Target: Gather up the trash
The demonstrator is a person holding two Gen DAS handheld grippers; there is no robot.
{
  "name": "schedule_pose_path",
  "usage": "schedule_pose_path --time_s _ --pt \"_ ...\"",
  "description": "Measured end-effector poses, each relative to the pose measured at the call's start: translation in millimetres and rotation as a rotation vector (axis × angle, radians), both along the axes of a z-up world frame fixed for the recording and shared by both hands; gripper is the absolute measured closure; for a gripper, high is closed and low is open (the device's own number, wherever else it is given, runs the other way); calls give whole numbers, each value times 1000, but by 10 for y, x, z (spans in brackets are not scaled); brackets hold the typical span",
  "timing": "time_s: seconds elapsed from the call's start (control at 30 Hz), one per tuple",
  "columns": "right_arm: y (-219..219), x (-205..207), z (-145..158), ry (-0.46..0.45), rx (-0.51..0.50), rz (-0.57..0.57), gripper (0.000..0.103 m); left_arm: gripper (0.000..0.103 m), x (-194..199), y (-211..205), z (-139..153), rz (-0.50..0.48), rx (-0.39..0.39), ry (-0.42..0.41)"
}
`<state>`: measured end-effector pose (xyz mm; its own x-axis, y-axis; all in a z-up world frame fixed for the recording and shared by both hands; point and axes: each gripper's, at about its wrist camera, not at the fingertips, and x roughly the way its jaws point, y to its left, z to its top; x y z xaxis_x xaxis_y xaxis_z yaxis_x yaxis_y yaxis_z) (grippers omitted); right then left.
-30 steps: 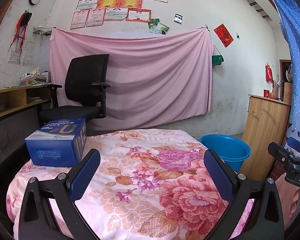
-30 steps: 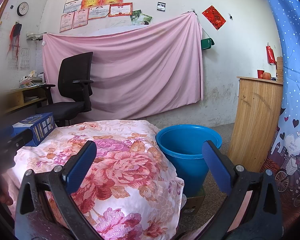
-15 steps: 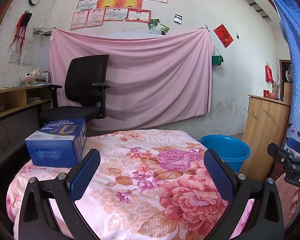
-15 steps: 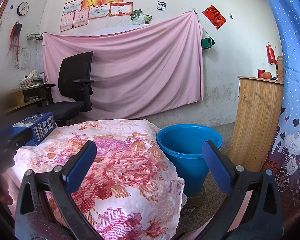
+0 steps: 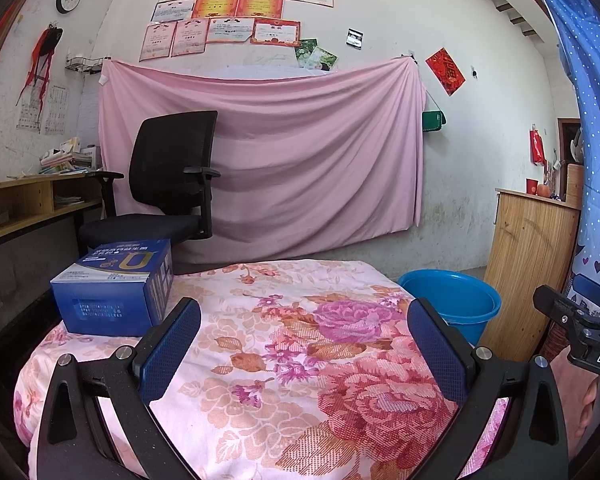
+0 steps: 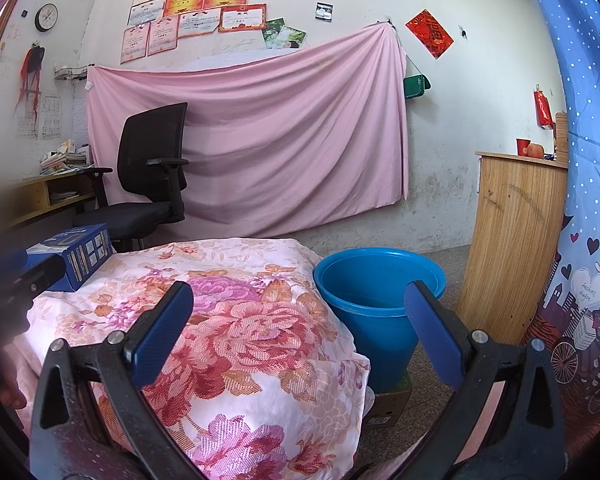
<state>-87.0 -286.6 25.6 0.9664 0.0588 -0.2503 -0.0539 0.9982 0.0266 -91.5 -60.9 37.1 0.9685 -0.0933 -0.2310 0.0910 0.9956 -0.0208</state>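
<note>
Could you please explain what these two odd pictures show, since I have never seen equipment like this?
There is no robot here: a person holds a two-fingered claw in each hand, and a fisheye camera on each looks forward along its blue-padded fingers. One picture is from the left claw, the other from the right claw. Both are open and hold nothing. Below them is a surface covered by a floral cloth, with a blue box lying on it at the far left. A blue bucket stands on the floor to the right, seemingly for the trash. The black shape at each picture's edge is the other claw.
</note>
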Motion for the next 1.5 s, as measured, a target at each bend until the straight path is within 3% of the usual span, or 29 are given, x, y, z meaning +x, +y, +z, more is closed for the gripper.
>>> schedule_pose_path --time_s 1.5 --pt "24 -11 2 3 1 0 0 2 0 5 1 5 5 -7"
